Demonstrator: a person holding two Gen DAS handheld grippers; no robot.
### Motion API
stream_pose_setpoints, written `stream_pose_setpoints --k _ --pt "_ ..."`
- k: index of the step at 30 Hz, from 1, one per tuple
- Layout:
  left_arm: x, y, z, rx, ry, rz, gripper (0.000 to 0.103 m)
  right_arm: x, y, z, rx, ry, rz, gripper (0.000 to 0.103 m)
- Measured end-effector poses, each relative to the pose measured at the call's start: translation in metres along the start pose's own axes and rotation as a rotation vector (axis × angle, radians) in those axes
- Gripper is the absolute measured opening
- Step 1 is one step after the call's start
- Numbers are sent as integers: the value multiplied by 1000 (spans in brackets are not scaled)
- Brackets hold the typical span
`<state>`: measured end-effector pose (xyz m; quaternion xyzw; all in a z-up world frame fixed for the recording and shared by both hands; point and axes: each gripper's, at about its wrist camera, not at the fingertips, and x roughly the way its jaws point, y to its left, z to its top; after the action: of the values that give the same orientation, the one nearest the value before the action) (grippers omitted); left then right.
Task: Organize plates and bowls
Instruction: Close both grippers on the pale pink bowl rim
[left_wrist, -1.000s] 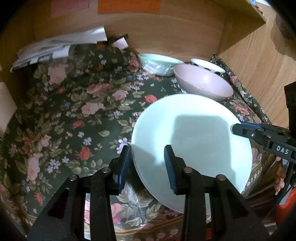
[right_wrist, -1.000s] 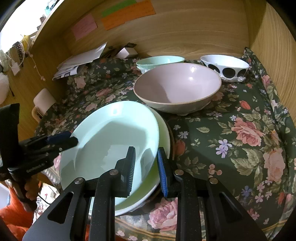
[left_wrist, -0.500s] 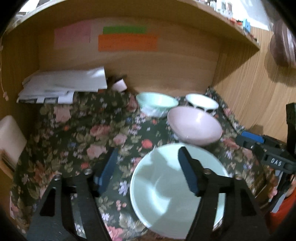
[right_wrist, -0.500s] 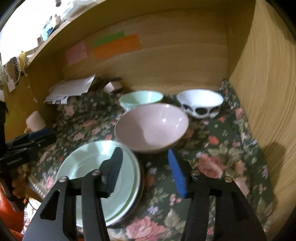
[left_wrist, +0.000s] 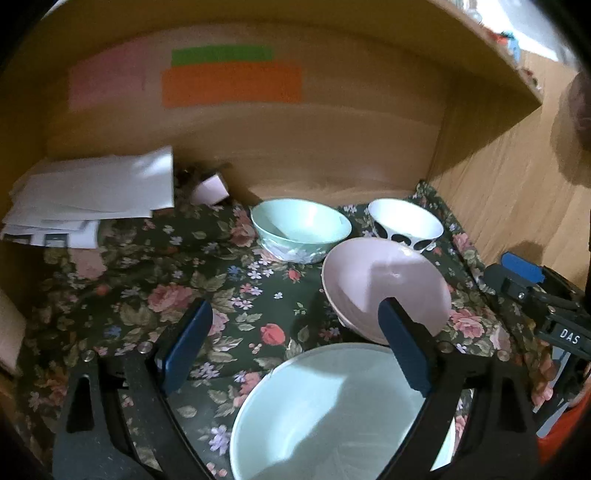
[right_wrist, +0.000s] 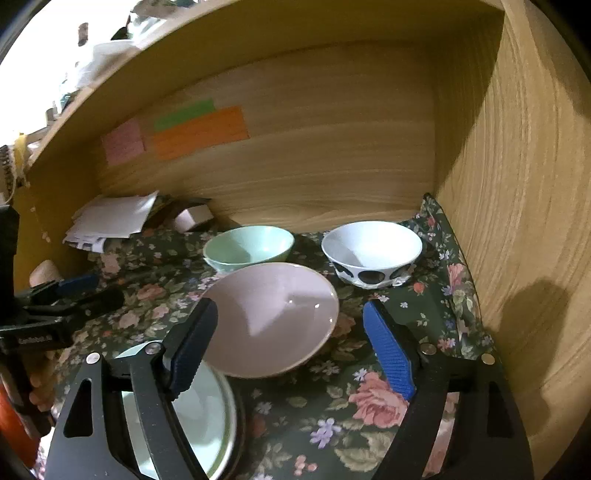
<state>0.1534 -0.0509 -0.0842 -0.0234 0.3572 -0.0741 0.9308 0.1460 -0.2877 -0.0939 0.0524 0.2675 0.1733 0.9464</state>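
Note:
A pale green plate (left_wrist: 332, 413) lies on a stack at the front edge of the floral cloth; it also shows in the right wrist view (right_wrist: 192, 417). Behind it sits a wide pink bowl (left_wrist: 384, 284) (right_wrist: 269, 317). Further back stand a mint bowl (left_wrist: 299, 229) (right_wrist: 247, 247) and a white bowl with black spots (left_wrist: 406, 225) (right_wrist: 371, 253). My left gripper (left_wrist: 295, 350) is open and empty above the plate. My right gripper (right_wrist: 288, 347) is open and empty, raised in front of the pink bowl.
The dishes sit in a wooden alcove with a back wall (right_wrist: 295, 155) and a right side wall (right_wrist: 517, 184). White papers (left_wrist: 96, 192) and a small pink box (left_wrist: 210, 190) lie at the back left. The other gripper shows at each view's edge.
Both grippers opened and let go of the green plate, which now lies on the stack. Both pulled back and up, away from the plate.

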Motion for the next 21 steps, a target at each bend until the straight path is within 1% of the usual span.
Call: stream_pose_setpoints --k 5,9,13,14,15,16,17,18,19,21 --pt "31 -5 4 15 63 -10 92 23 -7 -1 7 31 -22 79" --pt "58 -8 5 21 128 -20 92 44 -16 -4 27 74 -17 79" --pt "76 -9 4 25 173 -20 92 60 -22 -8 50 110 0 79" --pt "80 -10 4 26 180 -22 89 64 -23 -9 57 120 7 79" --pt "83 -11 4 29 193 -25 84 67 -24 -9 61 125 12 76" --pt "86 -12 3 32 201 -27 81 70 -24 -11 65 138 21 71" --pt "89 -13 3 34 212 -32 75 72 -24 -11 65 148 29 67" --pt "92 -14 2 36 226 -37 69 75 -25 -12 66 156 35 60" --pt "95 -15 2 39 236 -40 67 77 -24 -13 65 170 46 55" --pt "100 -18 1 44 251 -48 58 81 -23 -14 63 183 51 49"
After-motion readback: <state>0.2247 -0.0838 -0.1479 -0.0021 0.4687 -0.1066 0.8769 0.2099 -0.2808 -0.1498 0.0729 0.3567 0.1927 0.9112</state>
